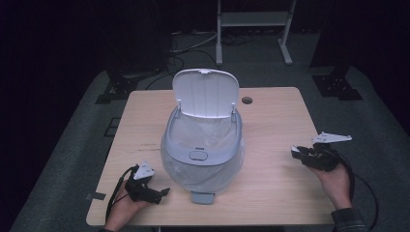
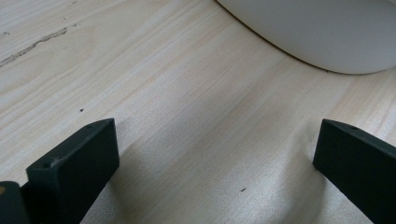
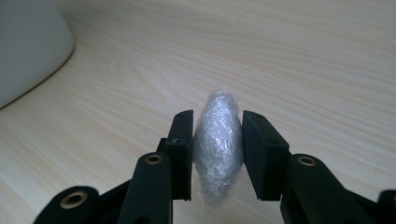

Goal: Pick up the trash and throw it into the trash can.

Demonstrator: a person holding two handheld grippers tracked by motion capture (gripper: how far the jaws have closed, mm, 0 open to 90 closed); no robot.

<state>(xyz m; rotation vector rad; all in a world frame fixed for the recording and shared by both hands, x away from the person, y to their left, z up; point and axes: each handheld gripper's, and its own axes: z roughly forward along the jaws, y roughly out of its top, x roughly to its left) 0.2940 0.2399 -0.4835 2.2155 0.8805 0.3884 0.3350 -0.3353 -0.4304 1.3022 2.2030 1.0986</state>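
**A:** Largest first: what stands on the table [image 1: 285,193]?

**B:** A white pedal bin [image 1: 203,145], at the centre, lined with a clear bag, its lid [image 1: 205,92] tipped up and back so the mouth faces upward. The pedal points toward the person.

**A:** And the thing being handled?

**B:** A wad of crumpled clear film [image 3: 218,144], clamped between the jaws of the right gripper [image 1: 300,153]. Its long axis runs along the jaws, one end poking past the tips. The gripper hangs above the table near its right edge, well apart from the bin, which lies to its left.

**A:** So the coming move is leftward?

**B:** Probably leftward and over the rim, since the opening sits higher than the jaws. The right hand is the nearer carrier; the left gripper [image 1: 162,192] rests by the bin's base, jaws spread wide on nothing.

**A:** What do the views add to one another?

**B:** The right gripper view shows the film; in the high view it is too small to tell. The high view alone shows the raised lid.
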